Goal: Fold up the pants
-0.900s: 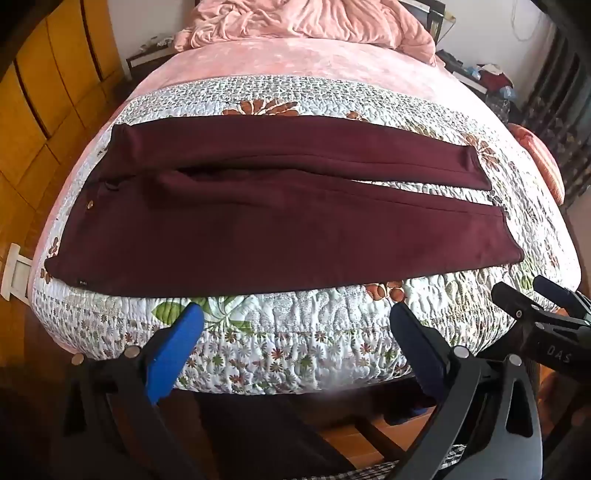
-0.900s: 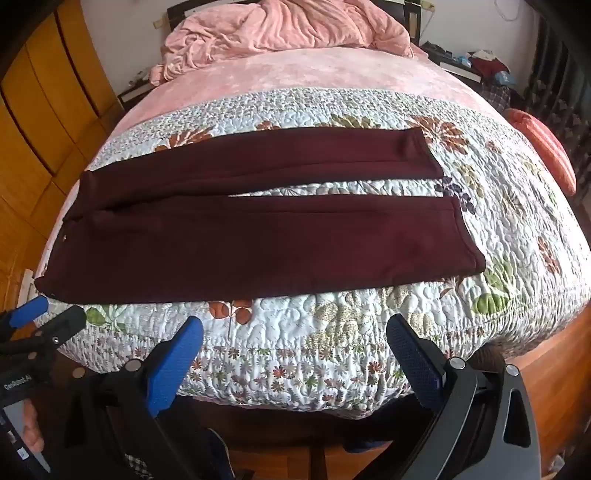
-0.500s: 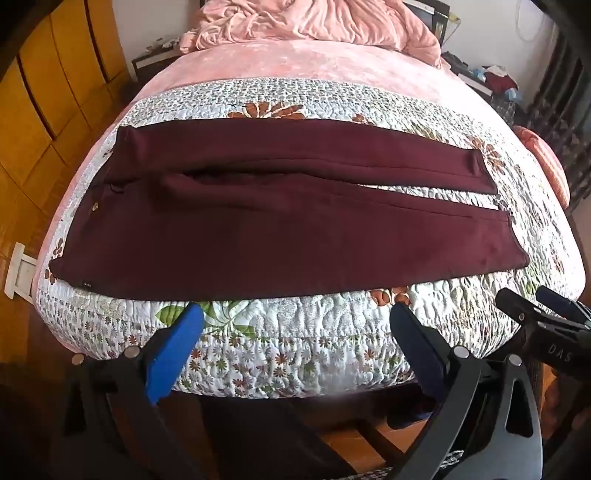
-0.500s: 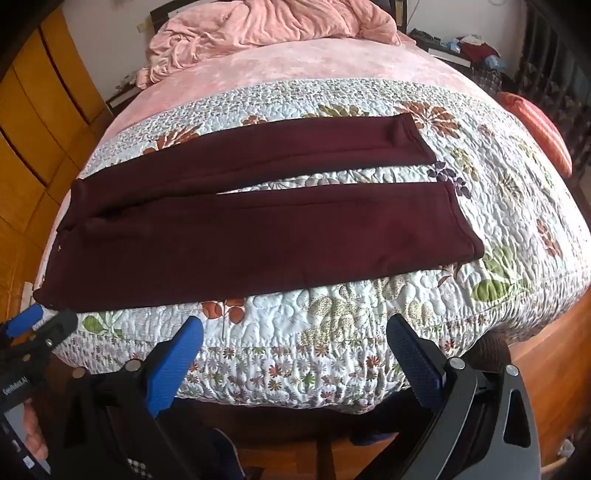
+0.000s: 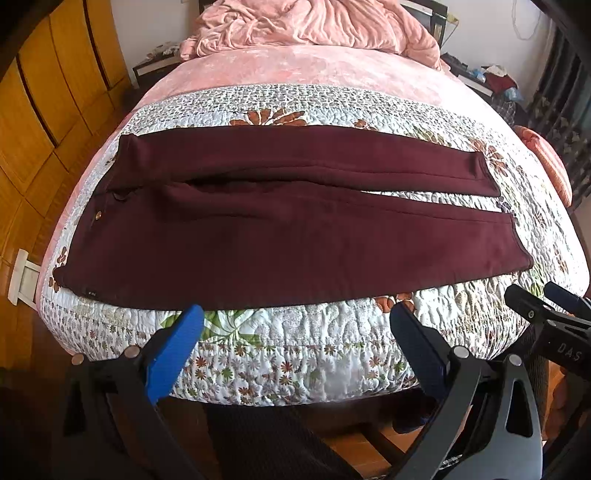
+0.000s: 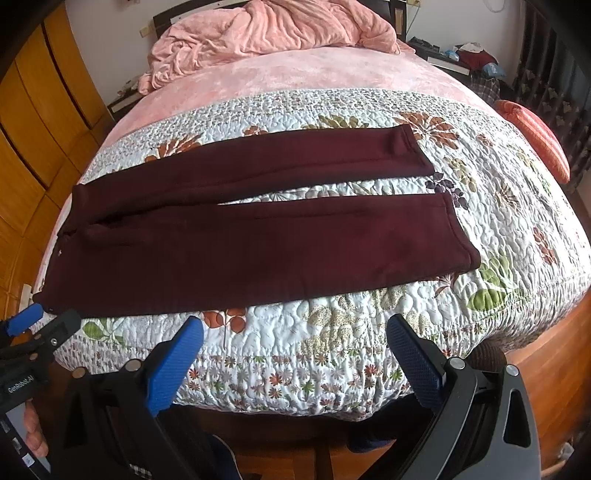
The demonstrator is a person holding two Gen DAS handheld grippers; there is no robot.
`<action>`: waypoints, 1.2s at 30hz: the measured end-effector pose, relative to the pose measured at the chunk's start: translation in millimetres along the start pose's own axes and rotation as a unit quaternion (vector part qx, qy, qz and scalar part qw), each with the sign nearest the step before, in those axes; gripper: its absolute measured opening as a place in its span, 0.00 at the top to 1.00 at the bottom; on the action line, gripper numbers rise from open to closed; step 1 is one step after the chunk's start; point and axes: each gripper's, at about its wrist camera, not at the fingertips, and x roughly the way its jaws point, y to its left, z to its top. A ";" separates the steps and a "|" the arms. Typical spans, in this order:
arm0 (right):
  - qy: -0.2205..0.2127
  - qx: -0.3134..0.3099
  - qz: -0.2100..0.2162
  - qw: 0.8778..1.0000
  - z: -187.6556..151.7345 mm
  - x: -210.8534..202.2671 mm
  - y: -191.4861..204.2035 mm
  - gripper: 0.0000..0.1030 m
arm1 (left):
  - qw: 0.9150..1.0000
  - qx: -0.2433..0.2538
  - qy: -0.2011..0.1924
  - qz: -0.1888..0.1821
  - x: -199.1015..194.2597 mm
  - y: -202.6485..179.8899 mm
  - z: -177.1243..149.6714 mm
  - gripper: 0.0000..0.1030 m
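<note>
Pants, dark maroon, lie flat and unfolded across the floral quilt on the bed, waistband toward the quilt's left edge, cuffs toward its right. The two legs run side by side with a narrow wedge of quilt showing between them near the cuffs; the leg closer to the quilt's front edge looks wider in both views. A small metal button sits near the waistband.

Left gripper: jaws spread wide, blue pads empty, held off the quilt's front edge, not touching the pants. Right gripper: jaws likewise spread wide and empty, in front of the quilt's front edge, pads clear of the fabric. Each gripper's tips show at the side of the other's view.

Beyond the quilt, a pink sheet covers the rest of the mattress, with a crumpled pink blanket at the far end. Wooden wardrobe stands to the quilt's left. An orange cushion sits off the quilt's right side.
</note>
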 end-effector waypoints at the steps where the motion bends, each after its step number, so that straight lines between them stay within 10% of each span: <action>1: 0.000 0.001 0.000 1.000 0.3 0.4 -0.4 0.04 | 1.000 0.000 0.000 0.000 0.0 0.4 0.6 0.03; 36: -0.001 0.000 -0.009 1.000 2.2 4.8 -3.4 0.04 | 1.000 0.001 -0.008 0.008 2.5 5.7 2.5 0.03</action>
